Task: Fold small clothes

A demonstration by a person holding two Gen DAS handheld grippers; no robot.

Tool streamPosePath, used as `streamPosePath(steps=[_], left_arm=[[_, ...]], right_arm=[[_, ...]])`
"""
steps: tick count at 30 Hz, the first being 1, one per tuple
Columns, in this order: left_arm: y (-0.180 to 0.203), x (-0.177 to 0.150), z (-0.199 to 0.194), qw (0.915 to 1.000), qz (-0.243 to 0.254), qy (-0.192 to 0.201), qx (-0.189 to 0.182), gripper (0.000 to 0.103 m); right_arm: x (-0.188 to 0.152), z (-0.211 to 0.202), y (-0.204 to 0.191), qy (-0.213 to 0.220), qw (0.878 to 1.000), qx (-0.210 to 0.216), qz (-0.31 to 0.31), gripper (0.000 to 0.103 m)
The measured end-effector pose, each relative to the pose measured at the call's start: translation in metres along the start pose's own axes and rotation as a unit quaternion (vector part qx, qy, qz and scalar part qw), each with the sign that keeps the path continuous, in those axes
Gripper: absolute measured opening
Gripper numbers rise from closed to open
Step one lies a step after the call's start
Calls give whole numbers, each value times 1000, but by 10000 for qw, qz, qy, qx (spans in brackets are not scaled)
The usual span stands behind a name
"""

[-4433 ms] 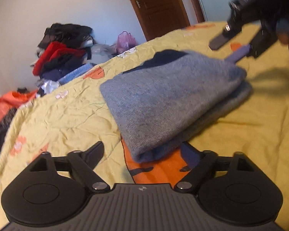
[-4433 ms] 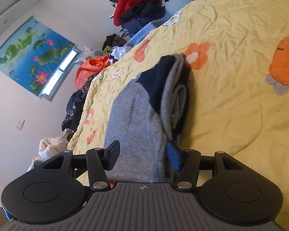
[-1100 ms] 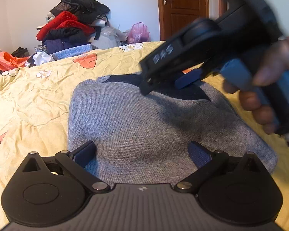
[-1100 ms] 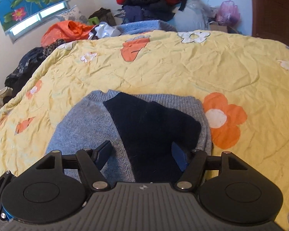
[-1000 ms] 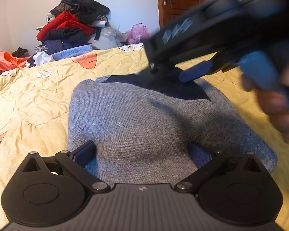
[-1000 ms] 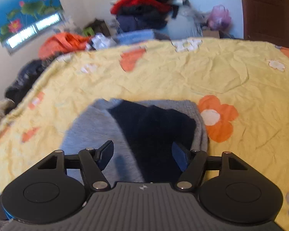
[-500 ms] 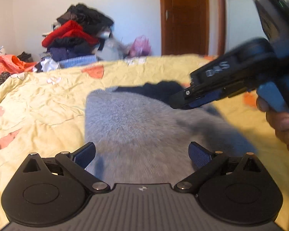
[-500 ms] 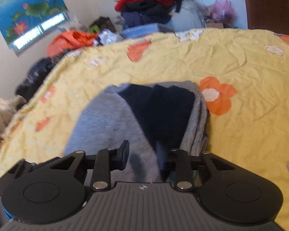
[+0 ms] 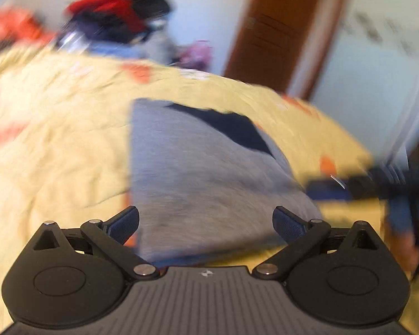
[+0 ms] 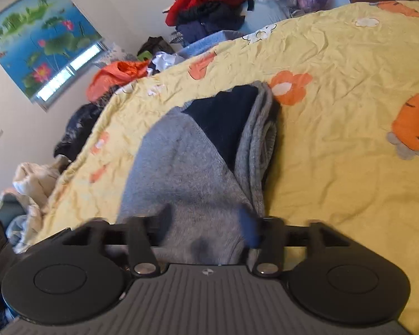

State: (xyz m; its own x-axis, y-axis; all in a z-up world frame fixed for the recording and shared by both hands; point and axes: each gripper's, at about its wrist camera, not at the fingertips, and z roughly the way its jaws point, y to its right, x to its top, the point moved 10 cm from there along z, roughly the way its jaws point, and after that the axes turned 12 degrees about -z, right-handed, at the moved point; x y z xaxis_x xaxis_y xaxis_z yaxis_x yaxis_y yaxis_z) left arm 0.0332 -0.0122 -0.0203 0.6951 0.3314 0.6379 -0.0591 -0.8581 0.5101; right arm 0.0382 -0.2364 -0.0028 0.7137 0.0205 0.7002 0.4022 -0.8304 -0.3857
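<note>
A yellow bedspread printed with orange flowers and carrots covers the bed. Behind it stand white walls, a brown wooden door, a blind with a lotus pond picture and a heap of red and dark clothes beside the far edge of the bed. A folded grey sweater with a navy part lies flat on the bedspread. The left tongs hang tilted down above its near edge, spread wide, holding nothing. The right tongs are opening over the sweater's near end; cloth lies between the fingers, but the pads do not press it. In the very blurred left view, the right tongs sit low at the right, by the sweater's side.
</note>
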Motion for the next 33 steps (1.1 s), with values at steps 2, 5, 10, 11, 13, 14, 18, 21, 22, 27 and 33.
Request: streamPosePath(steps=[2, 5, 10, 11, 13, 14, 18, 21, 22, 27, 33], left_arm=[[-29, 8, 5, 9948, -965, -313, -107, 102], [-49, 11, 17, 9790, -1850, -697, -492, 97], [-40, 2, 30, 9640, -2179, -1284, -821, 48], [-42, -3, 35, 9610, -2218, -1471, -756, 31], [-37, -10, 36, 9615, -2154, -1554, -701, 25], [-38, -9, 36, 9627, -2116, -1558, -646, 22], [-30, -1, 14, 9707, -1857, -1379, -654, 18], [-26, -4, -10, 9721, -1693, -1390, -834, 18], [-26, -8, -13, 9726, -1615, -1445, -840, 18], [-40, -31, -11, 9811, -1345, -1334, -383, 28], [-18, -19, -63, 9981, 140, 367, 478, 85]], right_arm=[[-5, -5, 15, -88, 9997, -207, 128, 88], [-13, 2, 32, -257, 9987, -142, 422, 84], [-16, 23, 18, -598, 9900, 811, 984, 48], [-16, 27, 18, -666, 9900, 751, 992, 35], [-19, 34, 20, -824, 9887, 728, 1016, 21], [-19, 35, 19, -844, 9882, 761, 1026, 21], [-15, 22, 4, -810, 9899, 845, 804, 20], [-16, 1, -11, -750, 9887, 1126, 646, 20], [-18, -4, -13, -765, 9889, 1135, 578, 20], [-43, 2, 0, -866, 9912, 753, 660, 30], [-44, -37, -15, -190, 9987, -453, -103, 76]])
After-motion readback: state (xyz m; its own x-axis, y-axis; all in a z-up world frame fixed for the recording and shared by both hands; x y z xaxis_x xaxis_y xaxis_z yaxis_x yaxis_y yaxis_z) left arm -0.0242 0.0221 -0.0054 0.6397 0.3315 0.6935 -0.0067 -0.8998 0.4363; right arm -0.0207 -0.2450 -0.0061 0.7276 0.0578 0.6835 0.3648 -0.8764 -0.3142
